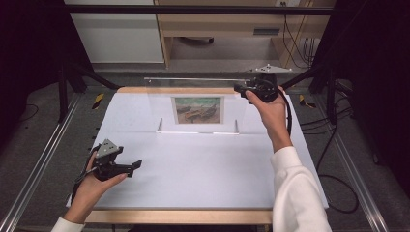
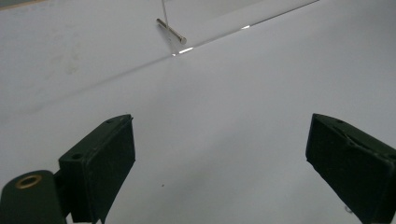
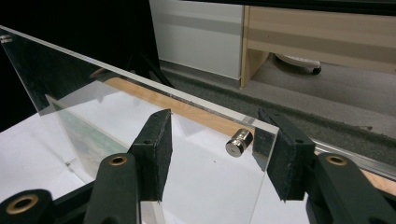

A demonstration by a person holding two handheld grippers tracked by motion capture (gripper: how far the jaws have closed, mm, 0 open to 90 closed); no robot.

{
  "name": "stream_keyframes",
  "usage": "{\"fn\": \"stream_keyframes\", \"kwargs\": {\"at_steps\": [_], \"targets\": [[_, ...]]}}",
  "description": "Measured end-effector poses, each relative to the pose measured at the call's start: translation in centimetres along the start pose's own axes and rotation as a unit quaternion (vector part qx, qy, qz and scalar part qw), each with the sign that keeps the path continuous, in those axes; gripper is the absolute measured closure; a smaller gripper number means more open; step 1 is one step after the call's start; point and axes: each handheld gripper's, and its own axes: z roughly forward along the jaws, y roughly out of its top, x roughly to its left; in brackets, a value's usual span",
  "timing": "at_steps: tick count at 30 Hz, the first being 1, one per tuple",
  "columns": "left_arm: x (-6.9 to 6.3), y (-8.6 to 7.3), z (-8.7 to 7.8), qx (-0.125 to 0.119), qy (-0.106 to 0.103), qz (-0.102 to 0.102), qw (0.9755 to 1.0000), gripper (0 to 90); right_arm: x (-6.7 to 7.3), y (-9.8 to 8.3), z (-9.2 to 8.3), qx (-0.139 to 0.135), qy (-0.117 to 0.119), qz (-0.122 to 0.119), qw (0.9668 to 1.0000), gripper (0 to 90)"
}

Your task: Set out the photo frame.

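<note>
Two claws in play here, and we've got them at opposite ends of the table (image 1: 193, 169). Our right claw (image 1: 241, 88) is up at the far side, at the top right corner of the clear acrylic frame (image 1: 198, 104) that stands upright on the white sheet with a little boat painting (image 1: 197, 109) inside it. From the right gripper view, the claw's jaws straddle that top corner of the frame (image 3: 140, 121), about half open, with one pad on each side of the pane. Honestly we can't tell if the pads are touching the acrylic or just flanking it. A small metal standoff (image 3: 239, 142) sits right at the corner between them.

Our left claw (image 1: 138, 165) is down at the near left, low over the white sheet, well away from the frame. Its jaws are spread wide with nothing in them.
</note>
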Motion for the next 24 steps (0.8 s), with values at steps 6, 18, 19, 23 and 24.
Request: {"fn": "stream_keyframes", "kwargs": {"at_steps": [6, 18, 19, 23, 24], "targets": [[0.12, -0.06, 0.01, 0.0, -0.003, 0.009, 1.0, 8.3, 0.13, -0.02, 0.0, -0.001, -0.002, 0.005, 1.0, 46.1], [0.07, -0.23, -0.14, 0.002, 0.002, 0.003, 1.0, 9.2, 0.54, -0.47, -0.18, 0.01, -0.013, -0.004, 0.9999, 39.3], [0.06, -0.24, -0.16, 0.002, 0.001, 0.001, 1.0, 9.2, 0.53, -0.56, -0.21, 0.009, -0.012, -0.002, 0.9999, 38.6], [-0.01, -0.14, -0.25, 0.0, 0.003, -0.001, 1.0, 9.2, 0.42, -0.69, -0.27, 0.012, -0.011, -0.004, 0.9999, 37.9], [0.02, -0.12, -0.26, -0.001, 0.002, 0.001, 1.0, 9.2, 0.42, -0.69, -0.27, 0.013, -0.013, -0.002, 0.9998, 37.1]]}}
